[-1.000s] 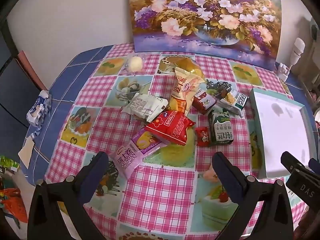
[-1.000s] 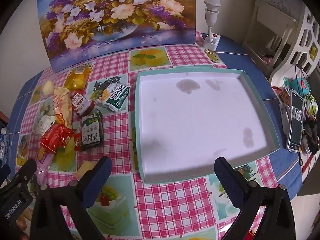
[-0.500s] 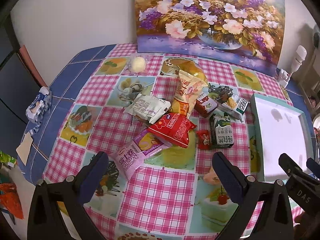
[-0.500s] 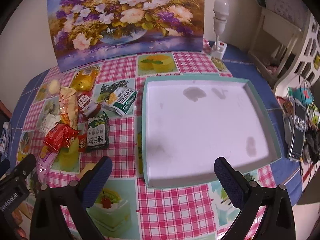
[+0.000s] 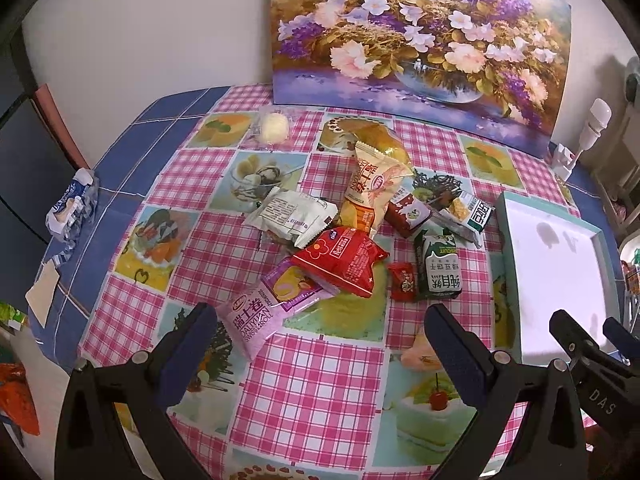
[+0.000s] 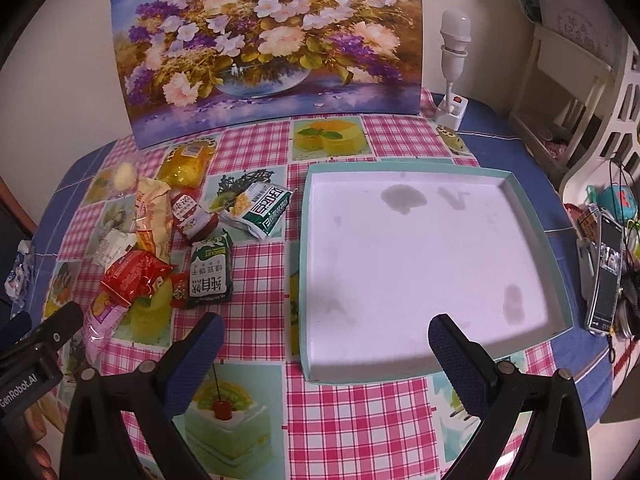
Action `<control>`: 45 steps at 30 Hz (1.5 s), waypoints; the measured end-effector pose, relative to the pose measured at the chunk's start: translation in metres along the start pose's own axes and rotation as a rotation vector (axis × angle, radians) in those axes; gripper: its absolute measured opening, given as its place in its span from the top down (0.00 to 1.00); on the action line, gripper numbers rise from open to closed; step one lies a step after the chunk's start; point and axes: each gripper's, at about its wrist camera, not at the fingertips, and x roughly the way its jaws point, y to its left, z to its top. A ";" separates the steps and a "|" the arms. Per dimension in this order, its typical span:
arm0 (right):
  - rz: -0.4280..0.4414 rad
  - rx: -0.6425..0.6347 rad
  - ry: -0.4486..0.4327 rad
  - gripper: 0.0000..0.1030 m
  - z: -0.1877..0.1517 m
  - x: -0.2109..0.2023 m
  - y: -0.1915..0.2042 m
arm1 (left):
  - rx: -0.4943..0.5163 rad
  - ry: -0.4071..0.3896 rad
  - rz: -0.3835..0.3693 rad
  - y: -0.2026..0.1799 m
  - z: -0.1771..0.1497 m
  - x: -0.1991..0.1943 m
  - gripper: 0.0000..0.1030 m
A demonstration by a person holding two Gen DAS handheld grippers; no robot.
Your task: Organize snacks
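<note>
Closest in, both grippers hang over the near edge of the counter (image 5: 320,392) with nothing in them. The left gripper (image 5: 320,344) has its jaws spread wide, and the right gripper (image 6: 324,348) is just as released.

Right past the left one sits the snack pile. The pink wafer pack (image 5: 264,316) is the nearest piece, its long axis running from the near left up toward the far right, with its near end just beside the left finger. The red packet (image 5: 340,260) lies partly on top of its far end, and the green biscuit pack (image 5: 438,268) and a small red candy (image 5: 402,280) lie to the right of that. So the left hand is clearly the nearer one for a first grab.

The right gripper sits over the front rim of the teal tray (image 6: 400,376), which is empty — everything has to travel rightward from pile to tray.

Further back are the tall yellow bag (image 5: 372,188) and the flower painting (image 5: 420,40) against the wall.

Compared to a second ago, both cameras have pulled back and up a bit — more wall and painting in view. The snacks haven't budged.
</note>
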 end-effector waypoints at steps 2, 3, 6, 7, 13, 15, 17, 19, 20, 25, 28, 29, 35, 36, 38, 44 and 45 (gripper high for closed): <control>0.004 0.002 0.001 0.00 0.000 0.000 0.000 | -0.001 0.001 -0.009 0.000 0.000 0.000 0.00; 0.005 0.001 0.004 0.00 0.000 0.001 0.000 | -0.003 0.002 -0.014 -0.001 0.000 0.000 0.00; 0.001 -0.010 0.011 0.00 -0.001 0.002 0.003 | -0.018 0.002 -0.035 0.000 0.001 -0.001 0.00; 0.000 -0.013 0.013 0.00 -0.002 0.002 0.003 | -0.023 0.001 -0.041 0.001 0.001 -0.002 0.00; 0.016 -0.012 0.032 0.00 -0.002 0.004 0.003 | -0.037 -0.007 -0.057 0.002 0.002 -0.005 0.00; 0.017 -0.012 0.042 0.00 -0.003 0.005 0.003 | -0.037 -0.014 -0.066 0.002 0.002 -0.006 0.00; 0.021 -0.006 0.050 0.00 -0.003 0.007 0.002 | -0.035 -0.015 -0.073 0.001 0.003 -0.007 0.00; 0.024 0.003 0.057 0.00 -0.003 0.007 0.002 | -0.032 -0.014 -0.077 0.001 0.003 -0.007 0.00; 0.025 0.007 0.060 0.00 -0.003 0.008 0.002 | -0.032 -0.014 -0.081 0.001 0.003 -0.007 0.01; 0.036 0.018 0.070 0.00 -0.004 0.008 0.001 | -0.030 -0.008 -0.108 0.000 0.003 -0.006 0.09; 0.041 0.020 0.072 0.00 -0.004 0.009 0.002 | -0.027 0.006 -0.113 -0.001 0.003 -0.003 0.11; 0.041 0.019 0.072 0.00 -0.004 0.009 0.002 | -0.025 0.010 -0.105 -0.001 0.002 -0.002 0.11; 0.042 0.011 0.073 0.00 -0.004 0.009 0.005 | -0.038 0.010 -0.104 0.001 0.002 -0.003 0.11; 0.042 0.010 0.072 0.00 -0.004 0.009 0.005 | -0.040 0.012 -0.101 0.002 0.002 -0.002 0.11; 0.044 0.009 0.073 0.00 -0.004 0.009 0.005 | -0.042 0.016 -0.099 0.002 0.001 -0.001 0.11; 0.047 0.000 0.076 0.00 -0.005 0.010 0.008 | -0.047 0.019 -0.086 0.004 0.001 0.000 0.11; 0.048 -0.002 0.076 0.00 -0.005 0.010 0.008 | -0.047 0.021 -0.083 0.004 0.001 0.000 0.11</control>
